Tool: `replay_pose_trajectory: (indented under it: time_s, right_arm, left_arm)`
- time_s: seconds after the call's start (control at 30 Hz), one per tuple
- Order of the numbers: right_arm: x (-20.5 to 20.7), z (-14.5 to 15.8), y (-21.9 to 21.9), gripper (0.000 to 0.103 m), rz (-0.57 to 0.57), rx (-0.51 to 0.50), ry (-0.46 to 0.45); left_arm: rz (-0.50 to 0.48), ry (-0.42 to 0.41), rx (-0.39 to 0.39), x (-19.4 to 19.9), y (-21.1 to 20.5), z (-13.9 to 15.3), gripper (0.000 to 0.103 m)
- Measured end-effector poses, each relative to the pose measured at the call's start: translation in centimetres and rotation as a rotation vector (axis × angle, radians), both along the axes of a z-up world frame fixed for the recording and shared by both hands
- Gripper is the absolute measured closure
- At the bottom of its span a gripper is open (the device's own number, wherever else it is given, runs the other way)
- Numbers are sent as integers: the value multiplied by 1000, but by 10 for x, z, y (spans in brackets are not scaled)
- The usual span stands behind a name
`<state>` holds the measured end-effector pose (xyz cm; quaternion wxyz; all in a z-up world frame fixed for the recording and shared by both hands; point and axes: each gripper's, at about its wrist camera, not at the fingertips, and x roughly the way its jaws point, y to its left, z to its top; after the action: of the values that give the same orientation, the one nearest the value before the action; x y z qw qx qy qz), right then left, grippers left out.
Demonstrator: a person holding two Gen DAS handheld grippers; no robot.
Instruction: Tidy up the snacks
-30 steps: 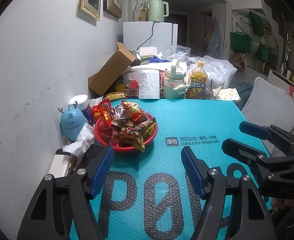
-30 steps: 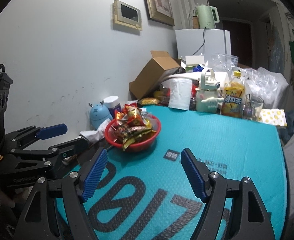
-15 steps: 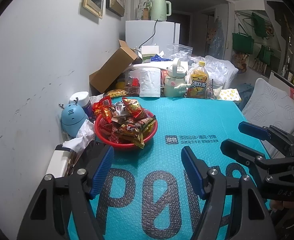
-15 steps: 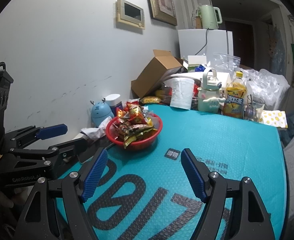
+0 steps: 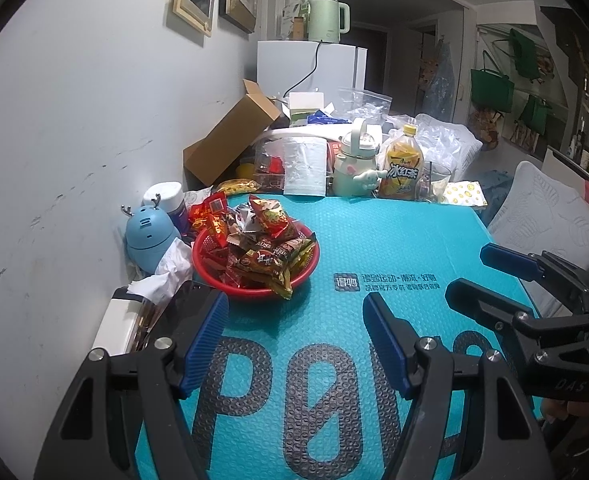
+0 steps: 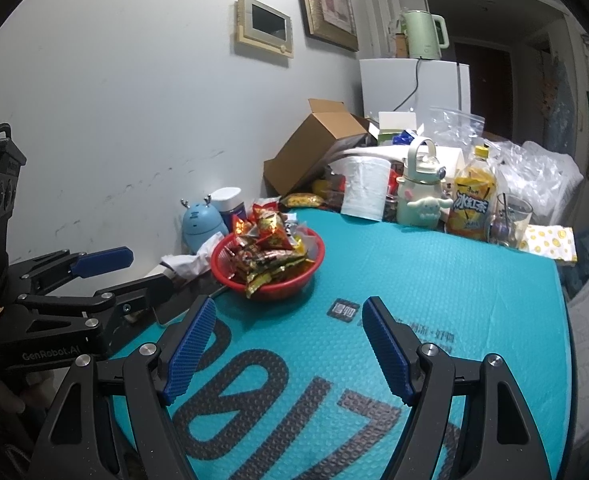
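Note:
A red basket (image 5: 230,290) (image 6: 222,270) heaped with snack packets (image 5: 268,240) (image 6: 268,246) stands on the teal mat near the wall. My left gripper (image 5: 296,338) hovers over the mat just in front of the basket, open, with nothing between its blue pads. My right gripper (image 6: 290,338) hangs over the mat to the right of the basket, also open and empty. Each gripper shows in the other's view: the right one (image 5: 474,270) at the right edge, the left one (image 6: 142,270) at the left edge.
A blue deer-shaped gadget (image 5: 148,238), crumpled tissue (image 5: 170,270) and a white box (image 5: 118,326) lie between basket and wall. A cardboard box (image 5: 230,140), pale green flask (image 5: 354,164), iced tea bottle (image 5: 404,168) and glass (image 5: 434,184) crowd the table's far edge.

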<state>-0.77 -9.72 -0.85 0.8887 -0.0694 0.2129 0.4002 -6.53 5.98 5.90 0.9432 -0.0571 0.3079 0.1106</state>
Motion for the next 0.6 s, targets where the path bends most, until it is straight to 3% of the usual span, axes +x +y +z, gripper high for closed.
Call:
replay_pose_trajectory:
  time_s: [0.6]
  right_arm:
    - [4, 2, 2, 27, 14, -6, -1]
  left_arm:
    - [33, -1, 23, 0, 0, 3, 34]
